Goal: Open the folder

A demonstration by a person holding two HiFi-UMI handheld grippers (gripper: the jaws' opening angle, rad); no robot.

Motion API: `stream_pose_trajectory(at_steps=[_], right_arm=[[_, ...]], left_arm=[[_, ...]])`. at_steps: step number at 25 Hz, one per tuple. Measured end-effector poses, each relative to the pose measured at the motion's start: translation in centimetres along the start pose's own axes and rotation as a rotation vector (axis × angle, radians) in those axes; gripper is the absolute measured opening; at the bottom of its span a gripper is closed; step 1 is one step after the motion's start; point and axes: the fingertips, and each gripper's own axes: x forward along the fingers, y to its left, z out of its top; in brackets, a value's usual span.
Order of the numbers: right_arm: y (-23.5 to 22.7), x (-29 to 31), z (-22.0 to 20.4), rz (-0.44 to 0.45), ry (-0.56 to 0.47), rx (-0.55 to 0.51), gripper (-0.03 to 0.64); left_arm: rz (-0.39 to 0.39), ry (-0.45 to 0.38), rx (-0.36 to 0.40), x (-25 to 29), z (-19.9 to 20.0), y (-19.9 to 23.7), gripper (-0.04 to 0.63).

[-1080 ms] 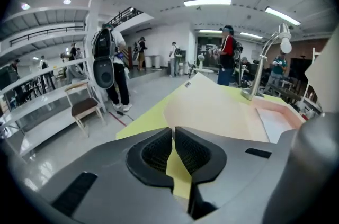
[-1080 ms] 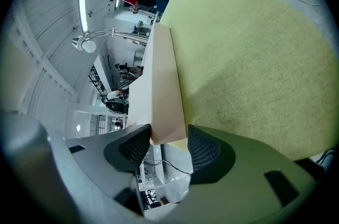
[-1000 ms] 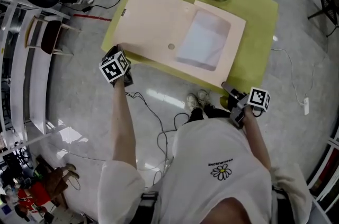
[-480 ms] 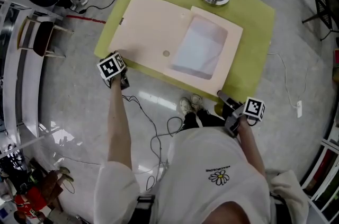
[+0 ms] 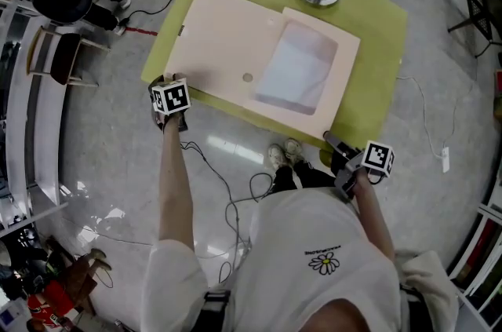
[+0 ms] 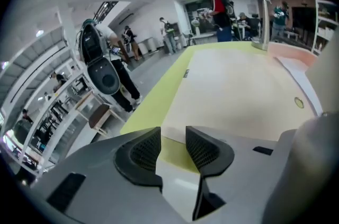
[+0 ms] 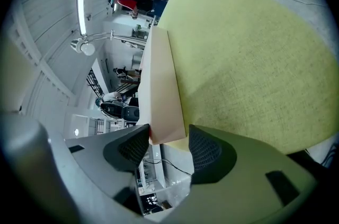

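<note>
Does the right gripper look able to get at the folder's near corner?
Probably yes: the right gripper has its jaws apart with a corner of the folder between them, and nothing on the table blocks it.

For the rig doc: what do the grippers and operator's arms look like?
Both the left gripper and right gripper have grey bodies and two black jaws with mesh-textured inner faces. Each carries a white cube with black square markers. A thin dark cable trails from the left one. The short sleeves are white; the shirt has a daisy print.
</note>
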Motion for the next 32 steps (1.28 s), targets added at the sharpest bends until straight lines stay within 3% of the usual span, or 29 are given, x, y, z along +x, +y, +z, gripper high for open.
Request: stream_pose_trajectory(at_steps=[2,10,14,17,23,27,32], right_arm=[[0.0,0.0,0.0,-0.002,-0.003,0.018,0.213],[0.1,-0.2,-0.2,-0.064,-0.033,0.034,0.236],[0.9,-0.5,0.2,-0.123,-0.047,-0.021,0.236],[2.9,-1.1,1.3,-0.112,-0.098,-0.063,0.235],[7.8,-1.7,4.7,-0.079,-0.188,-0.244,0.235],[11.2,-2.3,7.0,-0.071,-0.236,-0.386,0.235],[16.8,-2.5,8.4,-0.052,-0.331,-0.618,0.233]], left_arm=[[0.01,0.003,0.011,0.0,0.1,-0.2,0.14],[0.004,0.011,-0.139,-0.2,0.1,0.8,0.178],[0.02,-0.008,-0.174,-1.0,0.6,1.7,0.186],[-0.01,-0.035,-0.213,-1.8,1.2,1.6,0.189],[-0.002,-0.15,-0.248,-5.1,3.9,2.6,0.192],[-0.011,-0.271,-0.292,-8.4,7.2,2.3,0.19],[-0.002,-0.432,-0.276,-14.3,10.9,2.6,0.19]])
